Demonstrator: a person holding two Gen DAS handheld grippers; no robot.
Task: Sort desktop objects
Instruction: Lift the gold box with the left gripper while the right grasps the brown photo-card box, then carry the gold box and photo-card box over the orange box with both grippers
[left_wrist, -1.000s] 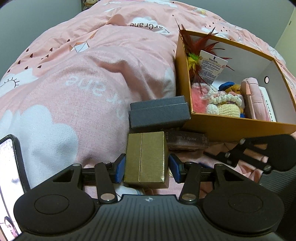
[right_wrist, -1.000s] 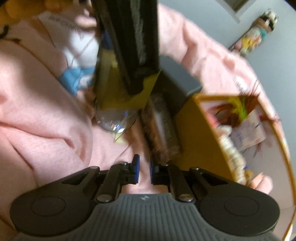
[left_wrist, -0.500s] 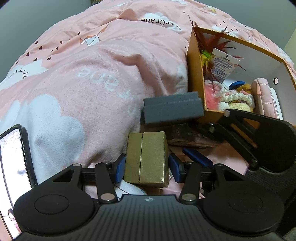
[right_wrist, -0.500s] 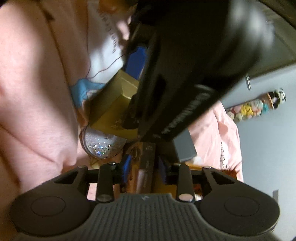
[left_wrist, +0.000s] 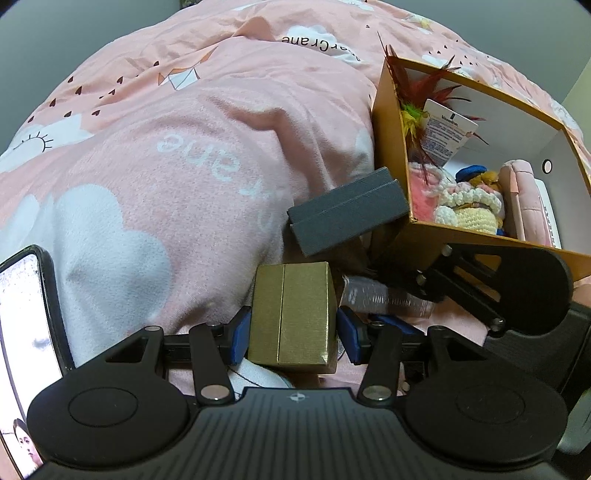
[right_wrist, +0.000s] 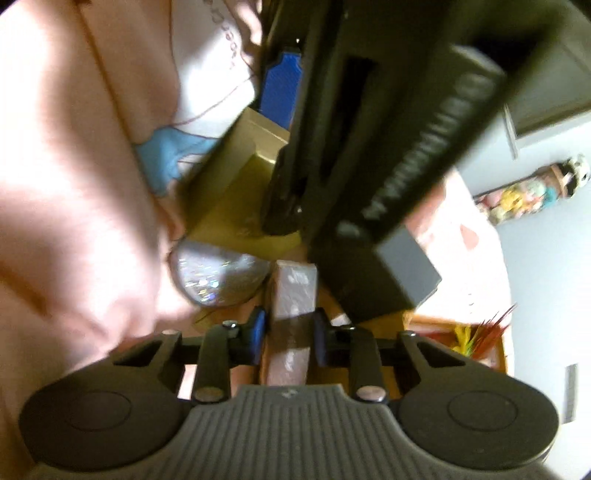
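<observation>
A gold box (left_wrist: 291, 314) sits between the blue pads of my left gripper (left_wrist: 294, 334), which is shut on it just above the pink quilt. Right beside it lies a small brown box in shiny wrap (right_wrist: 293, 291). My right gripper (right_wrist: 289, 334) straddles that brown box. Its jaws are closing, and a thin gap still shows at the left pad. In the left wrist view the brown box (left_wrist: 384, 297) is partly hidden by the right gripper's black arms. A grey box (left_wrist: 351, 210) leans on the orange box (left_wrist: 480, 243).
The orange box holds feathers, a tube, crochet toys and a pink pouch. A glittery dome (right_wrist: 218, 277) lies left of the brown box. A phone (left_wrist: 26, 332) stands at the left edge. The pink quilt (left_wrist: 166, 166) spreads left and far.
The right gripper opened, swung in from the right and came down over the brown box, which now lies between its jaws. The left gripper kept its hold on the gold box.
</observation>
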